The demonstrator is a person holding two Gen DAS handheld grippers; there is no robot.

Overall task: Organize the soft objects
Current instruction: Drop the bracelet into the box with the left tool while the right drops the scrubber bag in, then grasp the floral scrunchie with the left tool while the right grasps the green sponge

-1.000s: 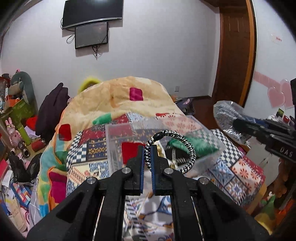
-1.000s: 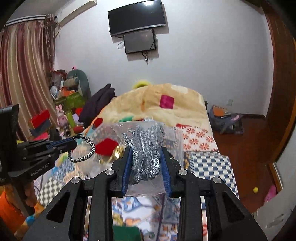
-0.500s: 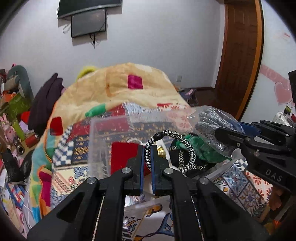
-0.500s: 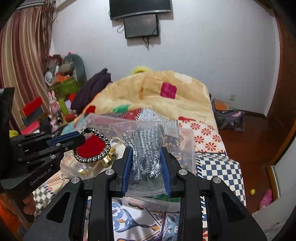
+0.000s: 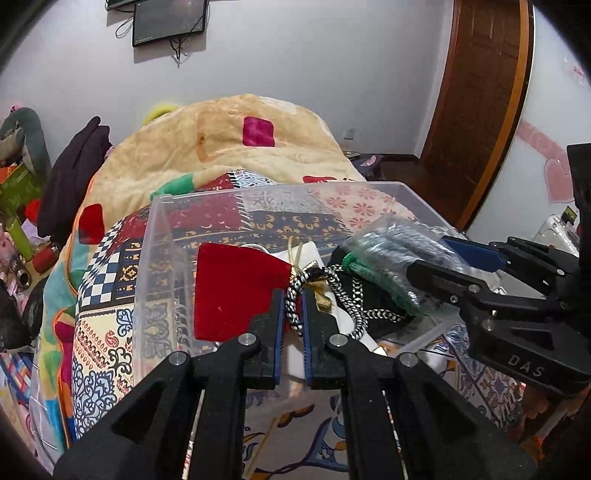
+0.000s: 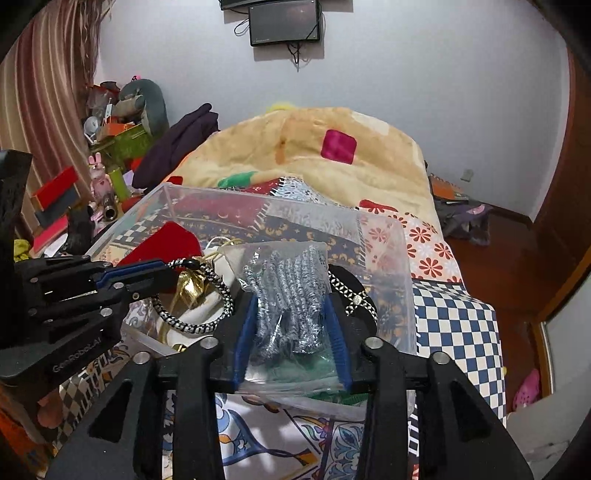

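Two loads carried over one clear plastic bin (image 5: 162, 236), each poised for a drop among soft things inside it. Left gripper (image 5: 293, 314) clamped narrow on a black-and-white braided cord loop (image 5: 295, 306), pinched at one side so the rest of the loop hangs free over the bin's middle, just right of a red velvet pouch (image 5: 232, 288) lying inside toward the left wall. Right gripper (image 6: 291, 321) with jaws opening around a clear bag of silver-grey cords (image 6: 291, 288); bag between the pads and seemingly touching both, though whether pressed or already freed cannot be told; likely a release, the bag lying low over the bin's near right part. Beneath it, a green soft item (image 5: 360, 264) and a dark item with a braided strap (image 6: 354, 295); between the two grippers, a gold ribbon (image 6: 190, 286) on something white. Probably set there so the bin keeps all small soft pieces together. Bin resting on a bed under a patchwork cover (image 5: 99, 354) of checks and ornaments, with a cream blanket (image 6: 317, 162) heaped at the far end. Beyond: pale wall, wall screen (image 6: 284, 22), striped curtain (image 6: 40, 103) at far left above cluttered toys and boxes, wooden door (image 5: 480, 110) at far right.
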